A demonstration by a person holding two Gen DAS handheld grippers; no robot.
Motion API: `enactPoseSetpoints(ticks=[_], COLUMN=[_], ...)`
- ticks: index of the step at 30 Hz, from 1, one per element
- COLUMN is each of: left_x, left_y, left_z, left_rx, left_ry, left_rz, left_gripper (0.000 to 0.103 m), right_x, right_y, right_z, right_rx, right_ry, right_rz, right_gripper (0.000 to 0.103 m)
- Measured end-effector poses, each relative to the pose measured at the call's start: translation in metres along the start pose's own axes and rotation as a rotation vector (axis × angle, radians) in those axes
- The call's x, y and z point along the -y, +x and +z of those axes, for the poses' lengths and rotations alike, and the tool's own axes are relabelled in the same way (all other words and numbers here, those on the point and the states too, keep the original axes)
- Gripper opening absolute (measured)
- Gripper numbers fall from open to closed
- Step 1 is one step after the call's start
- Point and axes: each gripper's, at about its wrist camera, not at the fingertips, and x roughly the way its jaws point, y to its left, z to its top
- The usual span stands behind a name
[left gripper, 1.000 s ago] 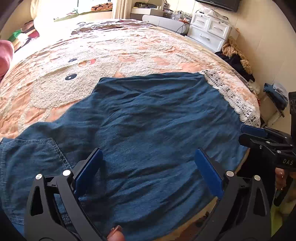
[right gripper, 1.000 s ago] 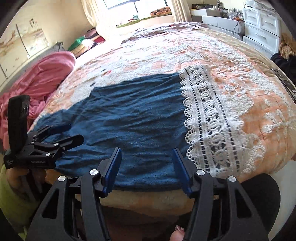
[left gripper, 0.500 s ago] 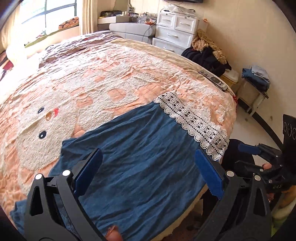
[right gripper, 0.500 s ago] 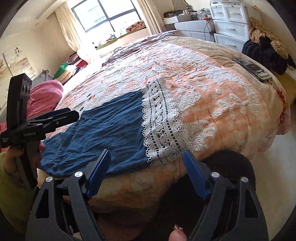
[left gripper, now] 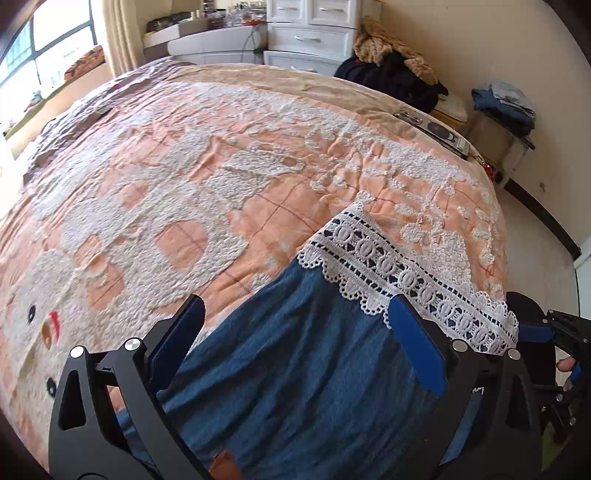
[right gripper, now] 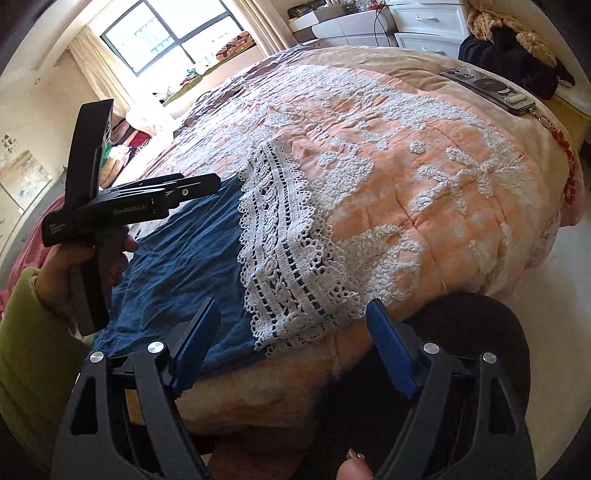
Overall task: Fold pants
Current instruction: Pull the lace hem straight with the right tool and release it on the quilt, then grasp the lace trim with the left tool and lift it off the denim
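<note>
Blue denim pants [left gripper: 303, 362] lie flat on the bed, their leg end trimmed with a white lace hem [left gripper: 399, 273]. In the right wrist view the pants [right gripper: 184, 266] and lace hem [right gripper: 288, 266] reach the bed's near edge. My left gripper [left gripper: 295, 336] is open and empty, hovering over the blue cloth just short of the lace. It shows from the side in the right wrist view [right gripper: 207, 184]. My right gripper [right gripper: 291, 343] is open and empty, off the bed's edge below the lace hem.
The peach and white quilt [left gripper: 221, 166] covers the bed. A phone with a red bead strap [right gripper: 487, 88] lies near the far right corner. White drawers [left gripper: 310, 33] and a heap of clothes [left gripper: 391, 70] stand by the wall. A dark round stool [right gripper: 461, 332] sits below the bed's edge.
Both grippers have moved right along the pants, from the seat toward the lace hem. The right gripper's jaws have spread wider. Nothing has been taken hold of.
</note>
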Motion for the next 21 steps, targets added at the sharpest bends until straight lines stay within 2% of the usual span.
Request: enactPoseSetpoints(ticks=[5, 8, 10, 12, 13, 15, 16, 18, 19, 21], left_x=[0.007, 0.008, 0.004, 0.001, 0.000, 0.000, 0.000, 0.001, 0.002, 0.000], left_y=[0.028, 0.043, 0.051, 0.057, 0.059, 0.059, 0.061, 0.062, 0.061, 0.057], left_z=[0.017, 0.026, 0.029, 0.031, 0.032, 0.032, 0.032, 0.030, 0.030, 0.029], left_rx=[-0.045, -0.066, -0.082, -0.091, -0.092, -0.092, -0.098, -0.106, -0.103, -0.088], left_ry=[0.124, 0.157, 0.148, 0.129, 0.118, 0.099, 0.091, 0.091, 0.092, 0.088], left_rz=[-0.064, -0.095, -0.151, -0.211, -0.236, -0.294, -0.309, -0.329, -0.326, -0.322], left_gripper=[0.093, 0.089, 0.084, 0.068, 0.064, 0.047, 0.044, 0.031, 0.029, 0.017], right_x=[0.001, 0.000, 0.000, -0.002, -0.002, 0.000, 0.002, 0.006, 0.006, 0.005], right_y=[0.011, 0.018, 0.023, 0.026, 0.026, 0.025, 0.024, 0.022, 0.020, 0.017], right_z=[0.006, 0.007, 0.008, 0.008, 0.008, 0.008, 0.008, 0.009, 0.009, 0.009], right_rx=[-0.020, -0.038, -0.043, -0.043, -0.042, -0.030, -0.025, -0.016, -0.010, 0.002], right_ry=[-0.010, -0.010, -0.012, -0.013, -0.016, -0.004, 0.012, 0.032, 0.038, 0.027], right_rz=[-0.003, -0.010, -0.033, -0.039, -0.041, -0.032, -0.025, -0.010, -0.011, 0.007], right_gripper=[0.080, 0.079, 0.067, 0.058, 0.056, 0.049, 0.047, 0.037, 0.035, 0.026])
